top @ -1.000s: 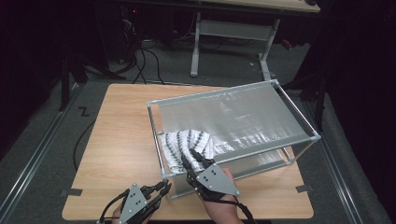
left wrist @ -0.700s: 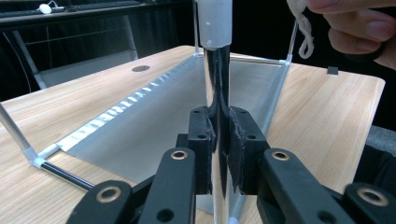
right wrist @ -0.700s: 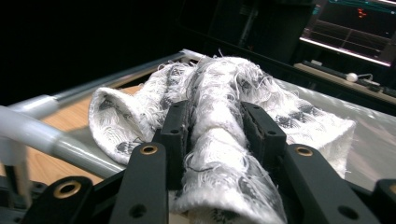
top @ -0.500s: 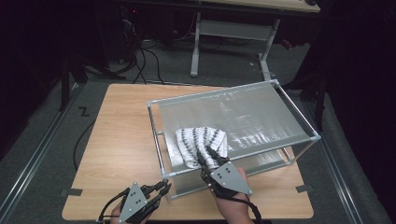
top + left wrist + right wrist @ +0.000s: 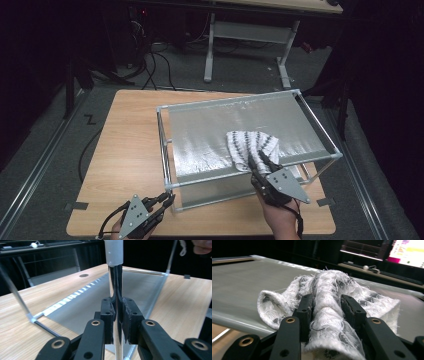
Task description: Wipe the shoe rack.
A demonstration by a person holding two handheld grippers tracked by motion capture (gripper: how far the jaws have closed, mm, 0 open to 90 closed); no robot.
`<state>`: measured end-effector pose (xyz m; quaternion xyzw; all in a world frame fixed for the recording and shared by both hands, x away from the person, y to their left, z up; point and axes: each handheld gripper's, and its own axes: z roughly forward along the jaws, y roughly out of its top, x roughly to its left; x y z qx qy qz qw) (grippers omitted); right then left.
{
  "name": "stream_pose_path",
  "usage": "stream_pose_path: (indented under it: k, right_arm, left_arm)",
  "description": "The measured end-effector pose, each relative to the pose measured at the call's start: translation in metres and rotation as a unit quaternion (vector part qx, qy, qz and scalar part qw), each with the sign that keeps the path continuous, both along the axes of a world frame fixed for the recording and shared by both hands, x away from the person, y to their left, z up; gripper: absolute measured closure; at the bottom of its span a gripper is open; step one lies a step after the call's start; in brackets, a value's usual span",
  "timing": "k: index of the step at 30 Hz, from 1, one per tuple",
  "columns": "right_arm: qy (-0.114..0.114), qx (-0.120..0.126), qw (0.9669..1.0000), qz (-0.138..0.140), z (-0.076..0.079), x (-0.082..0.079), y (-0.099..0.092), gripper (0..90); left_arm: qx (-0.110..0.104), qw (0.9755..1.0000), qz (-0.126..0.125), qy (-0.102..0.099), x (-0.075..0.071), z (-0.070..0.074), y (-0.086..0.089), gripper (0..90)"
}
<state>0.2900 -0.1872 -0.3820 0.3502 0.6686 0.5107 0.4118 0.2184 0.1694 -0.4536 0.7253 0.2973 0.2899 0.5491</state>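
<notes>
**Cloth pinched on rack top, corner post clamped**

Right gripper (image 5: 262,161) grasps a fluffy white towel (image 5: 251,146) with grey woven pattern; in the right gripper view a thick rolled fold of the towel (image 5: 329,312) sits between the two black jaws, loose frayed threads around the pads. Its jaws have just been opening slightly, cloth between them and in contact. The rest of the towel lies bunched just ahead of the jaws on the flat silvery sheet (image 5: 210,135) stretched over a rectangular metal-tube rack (image 5: 165,145).

Left gripper (image 5: 167,200) is clenched on the rack's shiny round upright post (image 5: 116,290), a grey plastic joint (image 5: 114,251) above the pads. Rack stands on a light wood-grain table (image 5: 125,145).
</notes>
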Motion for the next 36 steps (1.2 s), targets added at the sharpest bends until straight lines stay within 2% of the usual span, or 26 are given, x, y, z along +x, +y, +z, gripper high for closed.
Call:
stream_pose_path:
  k: [1,2,3,4,5,9,13,18,21,28,36]
  right_arm:
    - [-0.001,0.002,0.9999,-0.015,0.0,0.001,-0.012,63.1]
    - [-0.001,0.002,0.9999,-0.015,0.0,0.001,-0.012,63.1]
    - [-0.001,0.004,0.9995,-0.032,0.0,0.003,-0.025,63.1]
    - [-0.001,0.004,0.9995,-0.032,0.0,0.003,-0.025,63.1]
    - [0.0,0.007,0.9988,-0.049,0.0,0.005,-0.039,63.0]
    - [0.001,0.013,0.9972,-0.073,0.0,0.008,-0.057,62.9]
    - [0.0,0.019,0.9936,-0.111,0.001,0.014,-0.085,62.9]
    - [0.0,0.015,0.9911,-0.132,0.002,0.018,-0.103,62.9]
    - [0.005,0.024,0.9884,-0.15,0.003,0.02,-0.12,62.9]
    - [0.006,0.042,0.987,-0.155,0.003,0.023,-0.133,63.0]
    - [0.008,0.047,0.9886,-0.143,0.002,0.023,-0.127,62.9]
  left_arm:
    - [-0.003,1.0,0.008,0.001,0.001,0.0,0.004,80.0]
    - [-0.003,1.0,0.008,0.001,0.001,0.0,0.004,80.0]
    - [-0.008,0.9999,0.013,0.002,0.002,-0.001,0.007,80.1]
    - [-0.008,0.9999,0.013,0.002,0.002,-0.001,0.007,80.2]
    - [-0.009,0.9998,0.016,0.003,0.002,-0.001,0.009,80.2]
    - [-0.01,0.9998,0.017,0.004,0.003,-0.001,0.01,80.2]
    - [-0.013,0.9998,0.015,0.004,0.004,-0.001,0.011,80.3]
    - [-0.014,0.9998,0.015,0.004,0.004,-0.001,0.011,80.2]
    - [-0.014,0.9998,0.016,0.002,0.004,-0.002,0.011,80.2]
    - [-0.012,0.9998,0.017,0.002,0.004,-0.002,0.011,80.2]
    - [-0.013,0.9998,0.018,0.0,0.004,-0.002,0.01,80.2]
